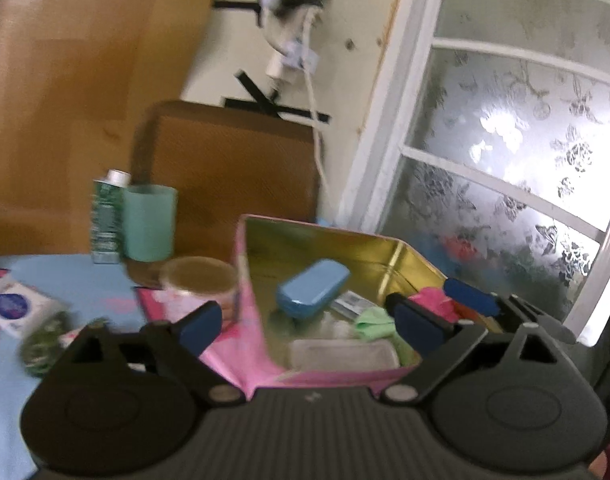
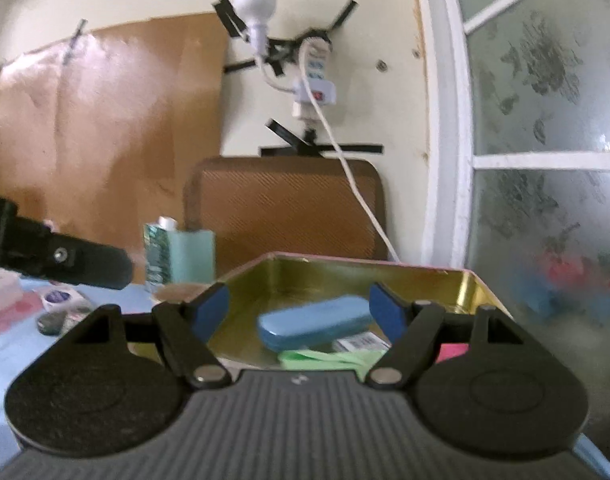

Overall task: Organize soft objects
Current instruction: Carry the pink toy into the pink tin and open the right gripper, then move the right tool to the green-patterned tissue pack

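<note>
A pink tin box with a gold inside (image 1: 389,254) (image 2: 425,280) stands open on the blue tablecloth. In it lie a blue case (image 1: 313,288) (image 2: 315,326), a green cloth (image 1: 375,320) (image 2: 329,360), a pink cloth (image 1: 431,302) (image 2: 451,351), a small printed carton (image 2: 359,345) and a clear packet (image 1: 343,354). My left gripper (image 1: 309,322) is open and empty over the box's near left corner. My right gripper (image 2: 299,312) is open and empty, hovering over the box; its blue pads show in the left wrist view (image 1: 471,296) by the pink cloth.
A teal cup (image 1: 149,222) and a green carton (image 1: 105,216) stand at the back by a brown cushion (image 1: 233,164). A round lidded tub (image 1: 199,280), a tissue pack (image 1: 15,308) and a dark green bundle (image 1: 43,340) lie left of the box. A frosted window (image 1: 505,152) is at the right.
</note>
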Action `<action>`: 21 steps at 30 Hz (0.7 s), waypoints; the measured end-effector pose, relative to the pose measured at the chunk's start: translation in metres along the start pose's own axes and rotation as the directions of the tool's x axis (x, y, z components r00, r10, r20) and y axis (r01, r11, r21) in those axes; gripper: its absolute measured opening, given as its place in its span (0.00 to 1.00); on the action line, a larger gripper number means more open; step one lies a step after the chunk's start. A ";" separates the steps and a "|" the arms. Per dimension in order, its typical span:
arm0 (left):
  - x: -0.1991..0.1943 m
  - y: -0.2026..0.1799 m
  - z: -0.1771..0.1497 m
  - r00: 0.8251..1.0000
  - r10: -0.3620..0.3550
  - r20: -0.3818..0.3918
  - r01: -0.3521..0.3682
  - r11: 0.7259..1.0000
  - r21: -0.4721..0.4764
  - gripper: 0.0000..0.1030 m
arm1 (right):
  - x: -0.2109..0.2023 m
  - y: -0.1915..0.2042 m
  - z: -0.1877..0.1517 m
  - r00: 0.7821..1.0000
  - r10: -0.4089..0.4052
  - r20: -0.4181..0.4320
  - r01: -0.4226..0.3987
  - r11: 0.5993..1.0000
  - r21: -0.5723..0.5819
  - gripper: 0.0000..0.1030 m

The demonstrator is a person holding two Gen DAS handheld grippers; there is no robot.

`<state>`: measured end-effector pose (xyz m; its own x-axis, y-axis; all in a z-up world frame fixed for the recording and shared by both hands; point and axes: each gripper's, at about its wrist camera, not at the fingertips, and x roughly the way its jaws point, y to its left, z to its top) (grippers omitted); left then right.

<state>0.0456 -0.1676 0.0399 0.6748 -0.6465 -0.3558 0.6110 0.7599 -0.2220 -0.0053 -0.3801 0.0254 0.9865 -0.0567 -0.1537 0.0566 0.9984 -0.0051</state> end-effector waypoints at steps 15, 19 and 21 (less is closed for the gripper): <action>-0.086 0.109 -0.048 0.967 0.247 0.059 -0.241 0.966 -0.098 0.97 | -0.014 0.101 0.009 0.971 0.236 0.028 -0.232 0.967 -0.108 0.76; -0.091 0.134 -0.063 0.959 0.283 0.033 -0.275 0.950 -0.151 0.97 | -0.009 0.124 0.007 0.960 0.280 -0.007 -0.278 0.950 -0.145 0.75; -0.091 0.144 -0.069 0.957 0.289 0.020 -0.281 0.943 -0.177 0.97 | -0.005 0.134 0.006 0.956 0.292 -0.026 -0.292 0.943 -0.161 0.75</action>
<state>0.0437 0.0054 -0.0222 0.8305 -0.4009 -0.3866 0.3138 0.9103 -0.2699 -0.0022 -0.2464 0.0314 0.9557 0.2374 -0.1741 -0.2597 0.9583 -0.1189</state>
